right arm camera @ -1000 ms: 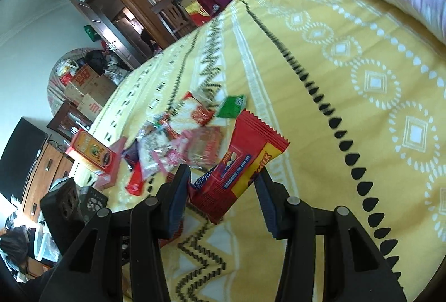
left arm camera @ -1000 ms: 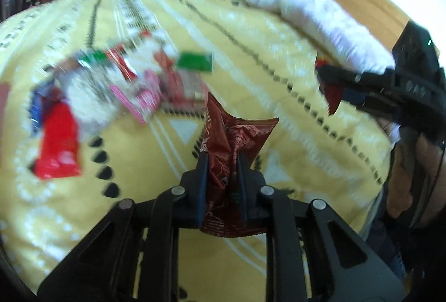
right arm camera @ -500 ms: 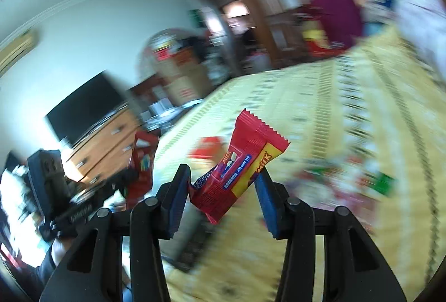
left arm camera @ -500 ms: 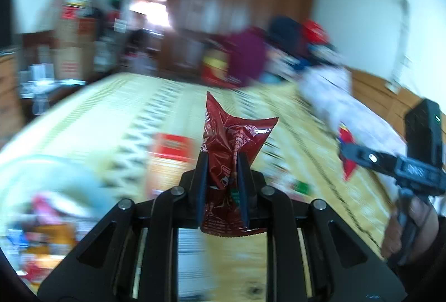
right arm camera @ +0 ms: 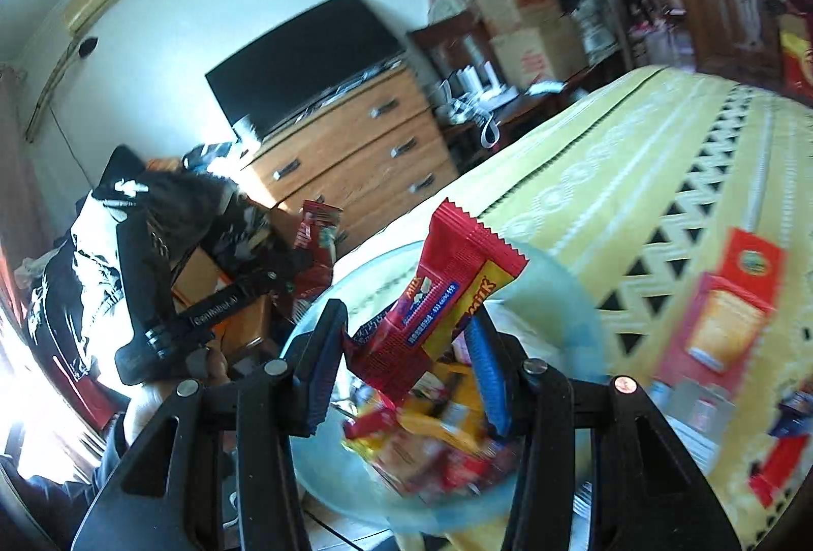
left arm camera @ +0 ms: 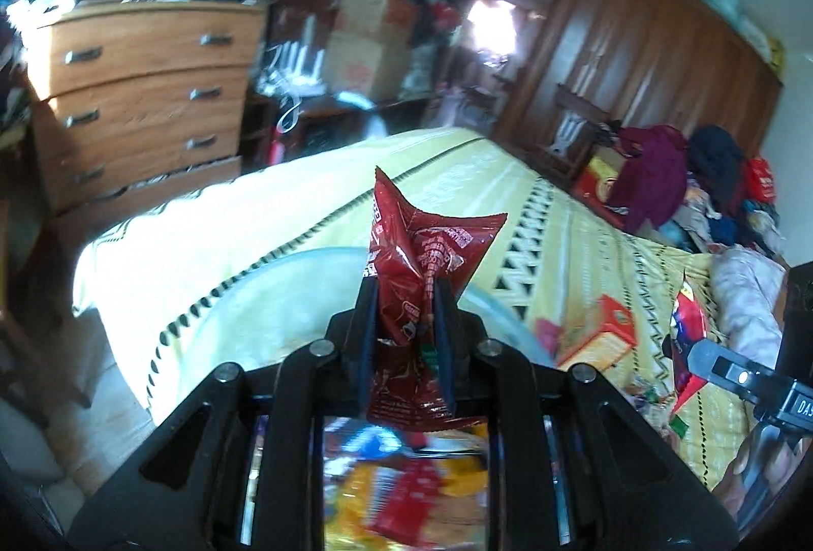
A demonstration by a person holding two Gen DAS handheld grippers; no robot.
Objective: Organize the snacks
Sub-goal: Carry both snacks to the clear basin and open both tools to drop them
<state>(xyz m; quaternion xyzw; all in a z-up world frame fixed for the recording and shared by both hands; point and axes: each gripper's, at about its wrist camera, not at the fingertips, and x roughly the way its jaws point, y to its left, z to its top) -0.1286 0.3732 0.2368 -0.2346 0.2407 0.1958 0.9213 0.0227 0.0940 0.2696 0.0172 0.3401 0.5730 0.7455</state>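
My left gripper (left arm camera: 404, 322) is shut on a crumpled dark red snack packet (left arm camera: 424, 256) and holds it above a clear round bowl (left arm camera: 284, 276) on the yellow bedspread. Snacks lie in the bowl below it (left arm camera: 406, 500). My right gripper (right arm camera: 406, 347) is shut on a red and yellow snack bar wrapper (right arm camera: 447, 281) above the same bowl (right arm camera: 574, 297), which holds several packets (right arm camera: 442, 439). The left gripper (right arm camera: 305, 266) shows at the left of the right wrist view with its packet. The right gripper (left arm camera: 691, 363) shows at the right edge of the left wrist view.
A red and orange cracker box (right arm camera: 721, 312) lies on the bedspread (right arm camera: 635, 134) beside the bowl, also in the left wrist view (left arm camera: 604, 332). More packets (right arm camera: 777, 449) lie to its right. A wooden dresser (left arm camera: 137, 93) with a TV stands past the bed's foot.
Both grippers have swung left, away from the snack pile on the bed, and now hang over the bowl near the bed's corner. Each keeps its packet.
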